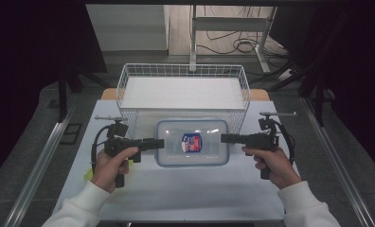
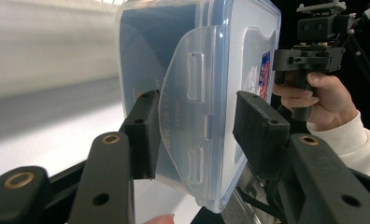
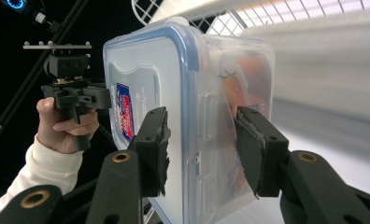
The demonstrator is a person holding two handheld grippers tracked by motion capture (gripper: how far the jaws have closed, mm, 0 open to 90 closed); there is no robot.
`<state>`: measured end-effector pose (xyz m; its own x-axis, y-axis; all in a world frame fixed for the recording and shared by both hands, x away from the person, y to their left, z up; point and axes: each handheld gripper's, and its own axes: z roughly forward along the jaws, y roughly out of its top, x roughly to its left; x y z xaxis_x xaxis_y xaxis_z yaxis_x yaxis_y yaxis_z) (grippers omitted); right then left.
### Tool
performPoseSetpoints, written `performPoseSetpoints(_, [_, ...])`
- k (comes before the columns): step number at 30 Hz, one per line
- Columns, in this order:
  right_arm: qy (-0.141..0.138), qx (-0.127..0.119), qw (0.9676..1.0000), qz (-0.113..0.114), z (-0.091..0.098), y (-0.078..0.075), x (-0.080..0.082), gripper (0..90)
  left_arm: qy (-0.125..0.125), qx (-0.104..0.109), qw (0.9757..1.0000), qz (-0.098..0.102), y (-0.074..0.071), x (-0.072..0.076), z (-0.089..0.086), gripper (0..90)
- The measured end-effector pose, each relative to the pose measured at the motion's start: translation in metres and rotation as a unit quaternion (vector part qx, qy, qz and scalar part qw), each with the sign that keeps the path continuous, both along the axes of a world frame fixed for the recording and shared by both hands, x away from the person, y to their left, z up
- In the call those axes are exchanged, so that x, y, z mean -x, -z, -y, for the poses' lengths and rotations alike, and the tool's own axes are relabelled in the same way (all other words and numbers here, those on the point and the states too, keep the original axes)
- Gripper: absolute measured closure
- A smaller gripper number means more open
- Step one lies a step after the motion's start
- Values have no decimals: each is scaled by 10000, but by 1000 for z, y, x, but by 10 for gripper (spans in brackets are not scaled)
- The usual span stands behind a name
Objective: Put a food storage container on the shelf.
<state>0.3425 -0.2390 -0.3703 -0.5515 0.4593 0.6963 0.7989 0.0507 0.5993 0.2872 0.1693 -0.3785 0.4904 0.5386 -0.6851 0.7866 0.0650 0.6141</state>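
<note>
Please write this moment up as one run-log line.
left tongs: shut on container left end | right tongs: shut on its right end | container: lidded, in front of wire basket

High view: even overhead light on the white table (image 1: 176,194), soft and low-contrast; both sides fall to near black. Faint shadows under the hands. Slight softness overall, and straight rails bow a little at the edges.

Left gripper view: background streaked by motion blur; the clear container (image 2: 211,93) is sharp, with pale glare on its lid.

Right gripper view: similar streaking at right, bright window-like highlights at top, dark left side.
</note>
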Motion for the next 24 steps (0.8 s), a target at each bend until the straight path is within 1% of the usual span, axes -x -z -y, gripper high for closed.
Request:
performPoseSetpoints(2, [-6, 2, 10000, 33, -2, -7, -4, 553, -11, 25, 10000, 4, -7, -4, -2, 524])
performPoseSetpoints(3, [-8, -1, 10000, 74, -4, -15, -9, 553, -9, 47, 10000, 36, -14, -9, -5, 526])
performPoseSetpoints(4, [1, -7, 9999, 108, -5, -18, -11, 554, -9, 47, 10000, 36, -14, -9, -5, 527])
performPoseSetpoints(5, [1, -7, 9999, 108, -5, -18, -11, 554, -11, 69, 10000, 47, -18, -11, -6, 527])
performPoseSetpoints(6, [5, -5, 9999, 133, -6, -22, -13, 553, -1, 83, 10000, 55, -21, -14, -7, 527])
performPoseSetpoints(7, [0, 2, 9999, 147, -8, -30, -17, 553, 6, 114, 9999, 64, -28, -19, -9, 529])
performPoseSetpoints(8, [0, 2, 9999, 147, -8, -30, -17, 553, 6, 114, 9999, 64, -28, -19, -9, 530])
performPoseSetpoints(11, [-12, 40, 9998, 191, -11, -43, -25, 553, 18, 171, 9998, 88, -37, -28, -13, 532])
performPoseSetpoints(13, [-10, 64, 9997, 221, -13, -51, -30, 553, 26, 202, 9997, 96, -42, -34, -15, 533])
performPoseSetpoints(14, [5, 87, 9997, 226, -15, -57, -36, 553, 7, 247, 9997, 77, -45, -41, -17, 532])
performPoseSetpoints(15, [5, 87, 9997, 226, -15, -57, -36, 553, 7, 247, 9997, 77, -45, -41, -17, 533])
performPoseSetpoints(17, [19, 101, 9996, 254, -17, -62, -43, 553, 8, 274, 9996, 80, -49, -49, -18, 533])
performPoseSetpoints(18, [24, 118, 9996, 275, -19, -67, -50, 553, 17, 276, 9996, 86, -50, -52, -19, 532])
performPoseSetpoints(19, [24, 118, 9996, 275, -19, -67, -50, 553, 17, 275, 9996, 89, -52, -57, -20, 532])
performPoseSetpoints(21, [28, 129, 9996, 264, -20, -70, -57, 552, 38, 261, 9996, 86, -55, -65, -22, 532])
performPoseSetpoints(22, [24, 116, 9996, 266, -22, -72, -66, 552, 45, 261, 9996, 80, -58, -73, -24, 533])
performPoseSetpoints(23, [23, 117, 9996, 258, -23, -73, -70, 552, 45, 261, 9996, 80, -58, -73, -24, 533])
performPoseSetpoints(24, [13, 124, 9996, 236, -24, -74, -74, 552, 28, 264, 9996, 67, -59, -78, -26, 533])
